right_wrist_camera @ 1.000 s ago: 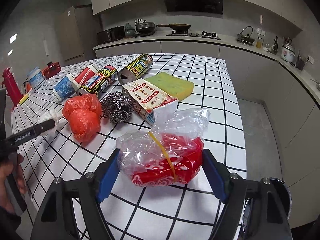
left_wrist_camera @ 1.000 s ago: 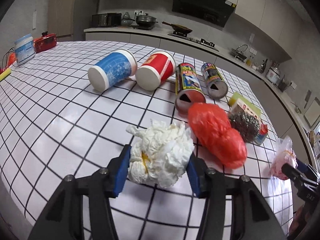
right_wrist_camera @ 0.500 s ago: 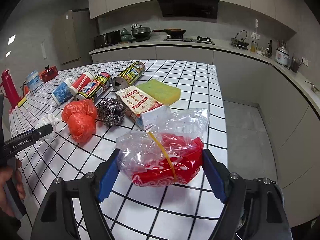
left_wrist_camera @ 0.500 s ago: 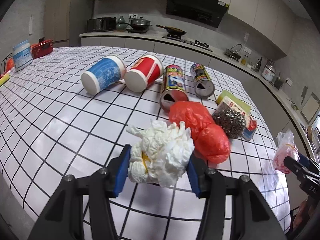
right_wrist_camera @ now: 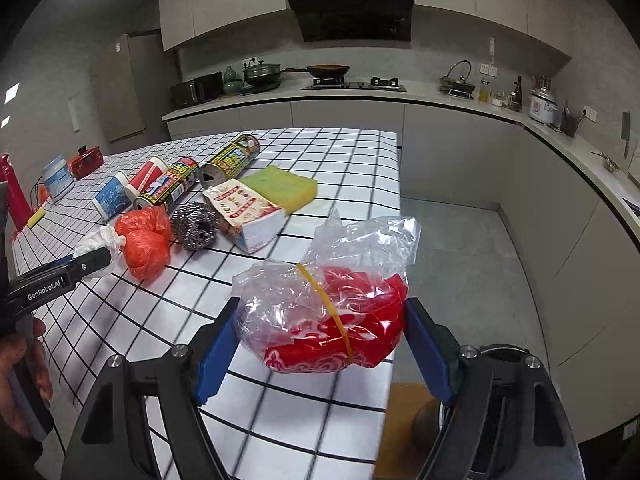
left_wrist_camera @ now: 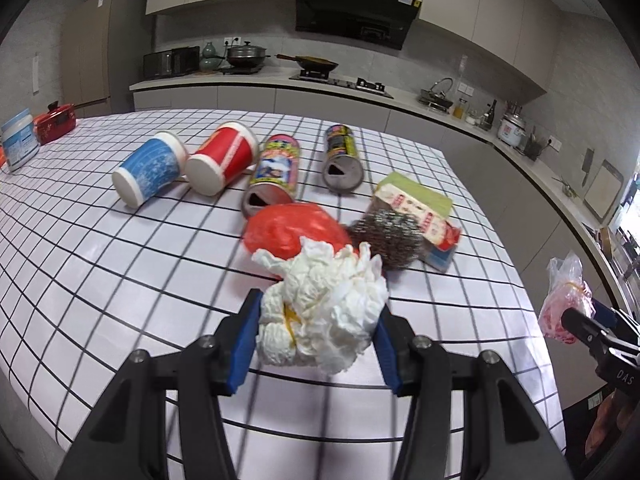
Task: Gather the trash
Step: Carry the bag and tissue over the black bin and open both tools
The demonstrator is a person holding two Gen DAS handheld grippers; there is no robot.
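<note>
My left gripper (left_wrist_camera: 316, 340) is shut on a crumpled white tissue wad (left_wrist_camera: 320, 312) and holds it above the checked table (left_wrist_camera: 120, 260). My right gripper (right_wrist_camera: 324, 348) is shut on a clear plastic bag with red wrapping inside (right_wrist_camera: 328, 312), held over the table's right edge; the bag also shows in the left wrist view (left_wrist_camera: 564, 304). On the table lie a red plastic bag (left_wrist_camera: 292, 228), a steel scourer (left_wrist_camera: 388, 236), a printed carton (left_wrist_camera: 420, 216), a green sponge (right_wrist_camera: 280, 184), two cans (left_wrist_camera: 276, 172) and two paper cups (left_wrist_camera: 152, 168).
A white tub (left_wrist_camera: 16, 144) and a red appliance (left_wrist_camera: 56, 124) stand at the table's far left. A round bin rim (right_wrist_camera: 492, 412) shows on the floor below my right gripper. Kitchen counters (right_wrist_camera: 460, 104) run along the back and right walls.
Both grippers have risen and drawn back from the table with their loads. The tissue wad and the clear bag are higher above the table than before.
</note>
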